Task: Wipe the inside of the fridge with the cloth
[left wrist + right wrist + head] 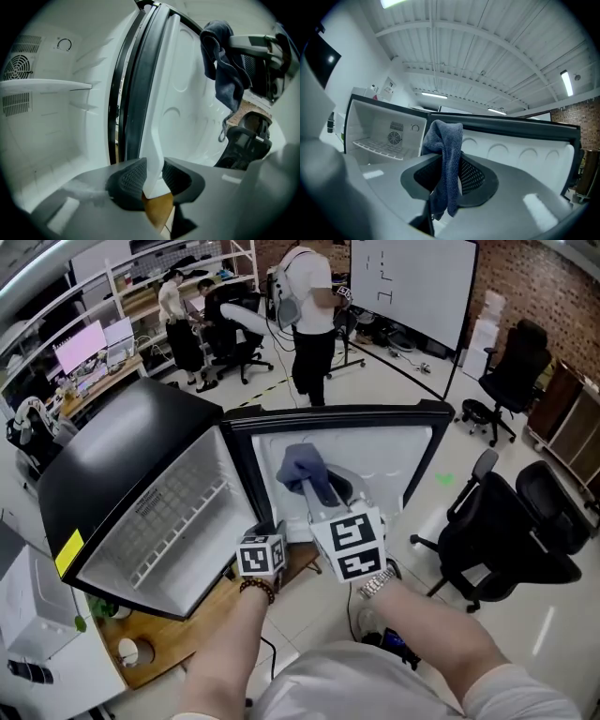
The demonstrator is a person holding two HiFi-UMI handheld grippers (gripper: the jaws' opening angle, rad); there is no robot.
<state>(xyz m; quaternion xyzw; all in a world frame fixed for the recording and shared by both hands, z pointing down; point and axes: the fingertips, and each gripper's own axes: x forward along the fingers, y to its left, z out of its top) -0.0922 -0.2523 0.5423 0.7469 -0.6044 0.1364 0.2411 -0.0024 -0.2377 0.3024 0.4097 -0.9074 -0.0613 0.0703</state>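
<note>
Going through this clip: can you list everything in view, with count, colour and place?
fridge: one, black outside, white inside, open, on the wooden table at left
door: one, black frame, white liner, swung open at centre
wire shelf: one, white, inside the fridge
cloth: one, dark blue, hanging from the right gripper's jaws
office chairs: at least three, black, on the floor at right and at the back
whiteboard: one, white, far back
people: at least two, standing at the back
left gripper: one, grey, shut on the door's white edge
right gripper: one, grey, shut on the cloth
</note>
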